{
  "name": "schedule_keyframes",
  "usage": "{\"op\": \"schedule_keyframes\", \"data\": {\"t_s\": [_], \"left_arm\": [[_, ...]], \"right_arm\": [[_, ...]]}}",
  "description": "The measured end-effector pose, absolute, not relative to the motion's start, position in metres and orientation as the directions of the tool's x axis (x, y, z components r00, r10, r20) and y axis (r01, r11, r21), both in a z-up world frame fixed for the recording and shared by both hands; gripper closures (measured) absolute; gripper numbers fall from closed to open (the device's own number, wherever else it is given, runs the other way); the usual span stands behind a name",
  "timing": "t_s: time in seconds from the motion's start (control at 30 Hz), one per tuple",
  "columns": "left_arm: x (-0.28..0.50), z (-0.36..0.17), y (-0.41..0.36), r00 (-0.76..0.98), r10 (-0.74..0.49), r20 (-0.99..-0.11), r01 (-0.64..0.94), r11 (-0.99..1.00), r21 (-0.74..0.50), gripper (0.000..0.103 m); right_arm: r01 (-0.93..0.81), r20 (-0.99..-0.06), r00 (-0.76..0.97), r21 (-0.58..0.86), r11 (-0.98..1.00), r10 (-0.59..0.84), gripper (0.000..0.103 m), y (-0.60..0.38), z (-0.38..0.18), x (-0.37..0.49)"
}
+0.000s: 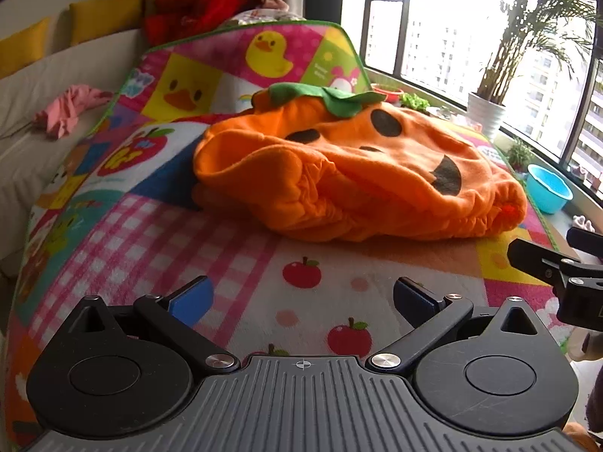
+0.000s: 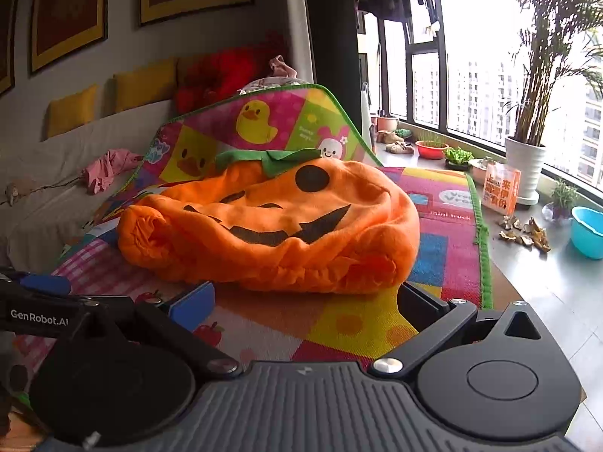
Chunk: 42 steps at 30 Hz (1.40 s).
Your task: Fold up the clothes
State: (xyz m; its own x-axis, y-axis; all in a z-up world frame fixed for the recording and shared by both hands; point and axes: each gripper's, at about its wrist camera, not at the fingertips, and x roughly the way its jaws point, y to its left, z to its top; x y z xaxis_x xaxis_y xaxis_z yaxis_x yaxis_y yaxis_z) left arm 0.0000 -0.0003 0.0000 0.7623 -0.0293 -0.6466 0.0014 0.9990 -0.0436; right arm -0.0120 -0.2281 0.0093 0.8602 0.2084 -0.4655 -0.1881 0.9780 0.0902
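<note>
The pumpkin costume looks soft, light, floppy fleece. Pinch its gathered hem (nearest both grippers). Left gripper and right gripper fingers spread, empty.

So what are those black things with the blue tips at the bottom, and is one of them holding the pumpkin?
Those are two hand-held grabbers, each with two fingers that a person squeezes. A small camera rides on each, so every picture looks out along its own fingers. One picture is from the left gripper, the other from the right gripper. Both stand wide open and hold nothing. In front of them lies a crumpled orange fleece pumpkin costume with a black face and a green leaf collar. It rests on a colourful cartoon play mat with ducks and apples. Nothing touches the costume yet; it is waiting to be folded.
</note>
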Motion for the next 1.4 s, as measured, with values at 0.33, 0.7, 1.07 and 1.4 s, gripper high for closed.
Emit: {"op": "schedule_keyframes", "data": {"t_s": [0.33,0.7,1.07,1.4], "left_arm": [[0.0004,-0.0006,-0.0035,0.766,-0.028,-0.642,0.003,0.999,-0.040,0.000],[0.0010,-0.0029,-0.0016,0.759,-0.031,-0.650,0.004,0.999,-0.042,0.000],[0.0005,-0.0027,-0.0011,0.757,-0.032,-0.653,0.003,0.999,-0.046,0.000],[0.0002,-0.0040,-0.0001,0.754,-0.034,-0.656,0.001,0.999,-0.051,0.000]], "right_arm": [[-0.190,-0.465,0.861,0.081,0.978,0.206,0.000,-0.2275,0.0079,-0.0112],[-0.185,-0.467,0.860,0.085,0.979,0.204,0.000,-0.2285,0.0079,-0.0118],[-0.197,-0.472,0.856,0.081,0.977,0.212,0.000,-0.2272,0.0055,-0.0125],[-0.199,-0.477,0.853,0.080,0.977,0.213,0.000,-0.2267,0.0054,-0.0121]]}}
